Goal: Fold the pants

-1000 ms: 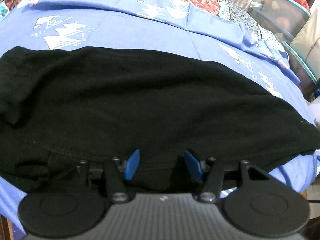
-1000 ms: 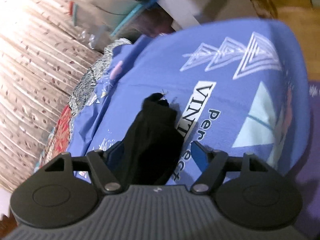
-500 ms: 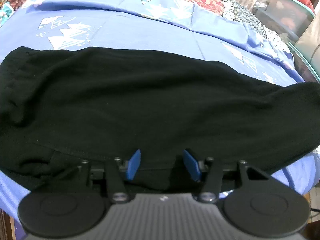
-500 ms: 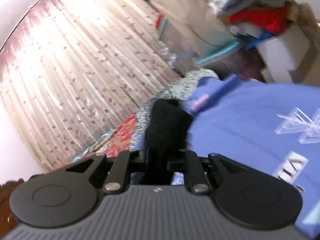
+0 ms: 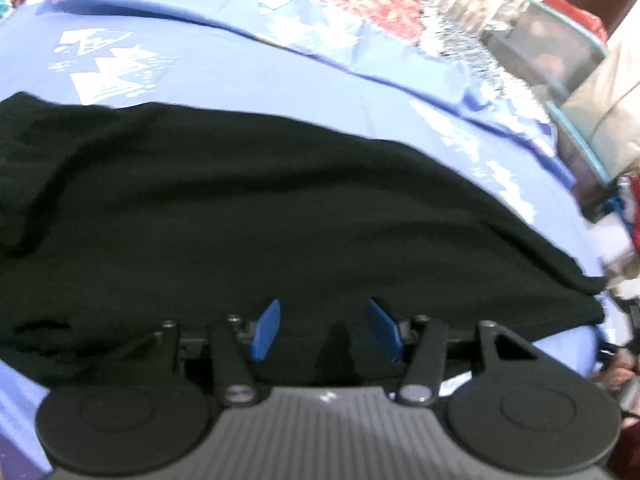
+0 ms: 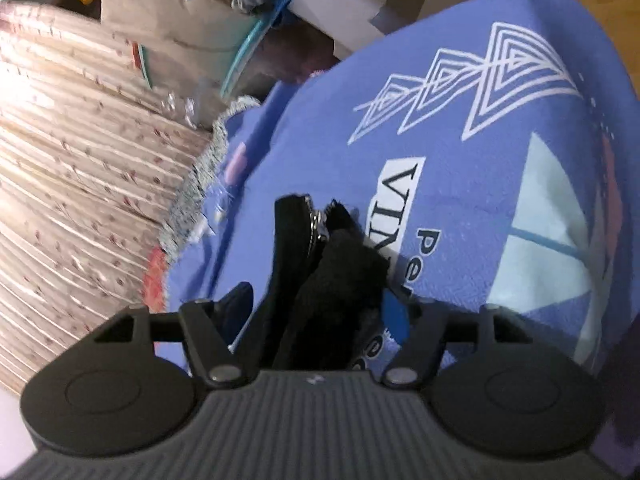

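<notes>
Your black knit cotton pants (image 5: 280, 216) lie flat on the blue printed fleece bedsheet (image 5: 248, 76), long axis running left to right across the left wrist frame, from the bunched end at the left edge to the tapered end at lower right.

Left gripper (image 5: 325, 330): blue fingers (image 5: 265, 330) stand apart with the near hem of the pants between them, lower centre of frame. Black on black with motion blur, so I cannot tell whether the pads bite the cloth or just straddle it.

Right gripper (image 6: 316, 312): jaws are opening, with the pants (image 6: 320, 280) end between them, lower centre of its frame. A fold with a small metal zip pull (image 6: 318, 226) stands up ahead of the fingers, pointing toward frame top. The cloth looks slack there, probably let go, though the right pad is half buried in fabric.

Key relation: the right hand sits at one end of the long axis, and the left is on the long near edge. Any fold of that end travels along the axis toward frame left in the left view, so the right hand is the nearer one.

Hidden: the waistband end is cut off at the left edge, and neither gripper appears in the other's view. The beige pleated curtain (image 6: 72, 200) and the clutter of boxes in the upper part of the right view are smeared.
</notes>
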Tool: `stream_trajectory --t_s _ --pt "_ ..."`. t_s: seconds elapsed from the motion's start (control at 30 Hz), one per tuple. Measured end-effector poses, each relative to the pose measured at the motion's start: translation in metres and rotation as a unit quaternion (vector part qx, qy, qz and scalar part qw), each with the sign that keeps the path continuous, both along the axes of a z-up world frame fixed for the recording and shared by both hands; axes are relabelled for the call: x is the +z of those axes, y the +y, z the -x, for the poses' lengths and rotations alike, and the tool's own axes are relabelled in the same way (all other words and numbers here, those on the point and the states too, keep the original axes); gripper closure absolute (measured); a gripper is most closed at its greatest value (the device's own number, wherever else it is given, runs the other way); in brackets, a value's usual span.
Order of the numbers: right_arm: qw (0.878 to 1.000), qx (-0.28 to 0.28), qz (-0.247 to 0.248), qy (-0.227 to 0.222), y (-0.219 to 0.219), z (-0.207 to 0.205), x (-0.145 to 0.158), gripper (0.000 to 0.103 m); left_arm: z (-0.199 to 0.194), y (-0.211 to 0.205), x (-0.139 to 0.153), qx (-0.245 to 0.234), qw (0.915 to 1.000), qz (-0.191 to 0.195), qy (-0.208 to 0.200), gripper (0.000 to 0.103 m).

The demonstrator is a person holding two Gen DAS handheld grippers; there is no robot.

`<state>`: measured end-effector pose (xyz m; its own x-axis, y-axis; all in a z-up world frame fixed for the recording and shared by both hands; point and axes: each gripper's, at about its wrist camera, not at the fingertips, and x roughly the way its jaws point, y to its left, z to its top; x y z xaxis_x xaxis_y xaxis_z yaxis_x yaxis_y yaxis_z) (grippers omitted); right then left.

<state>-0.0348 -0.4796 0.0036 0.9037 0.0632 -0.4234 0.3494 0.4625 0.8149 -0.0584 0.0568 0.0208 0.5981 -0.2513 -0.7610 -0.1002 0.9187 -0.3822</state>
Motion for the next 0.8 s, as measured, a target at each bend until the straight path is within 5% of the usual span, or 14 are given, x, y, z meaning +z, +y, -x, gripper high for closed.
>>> stream_trajectory --t_s 0.13,0.17,0.2,0.33,0.43,0.53,0.63,0.8 --pt "0.998 0.026 0.054 0.02 0.012 -0.027 0.003 0.041 -0.01 -0.011 0.002 -0.014 0.9998 0.015 0.004 0.054" --pt "0.996 0.037 0.076 0.029 0.018 -0.037 0.003 0.067 -0.014 -0.013 0.001 -0.015 0.9996 0.02 0.009 0.054" --pt "0.994 0.057 0.087 0.04 0.022 -0.048 0.002 0.078 -0.017 -0.016 0.0 -0.016 0.9995 0.024 0.014 0.054" --pt "0.987 0.076 0.136 0.025 0.039 -0.047 0.027 0.083 -0.017 -0.021 -0.002 -0.025 0.9991 0.027 0.02 0.054" --pt "0.959 0.132 0.246 -0.035 0.08 -0.042 0.073 0.083 -0.012 -0.015 -0.002 -0.02 0.999 0.036 0.016 0.054" --pt "0.894 0.227 0.377 -0.08 0.147 -0.039 0.102 0.083 -0.009 -0.004 -0.001 -0.007 0.9988 0.047 0.01 0.054" --pt "0.804 0.326 0.491 -0.083 0.222 -0.038 0.092 0.082 -0.002 0.008 -0.002 0.008 0.9985 0.054 0.01 0.054" --pt "0.61 0.483 0.628 -0.03 0.306 -0.032 0.019 0.07 0.015 0.03 -0.001 0.025 0.998 0.058 0.007 0.054"
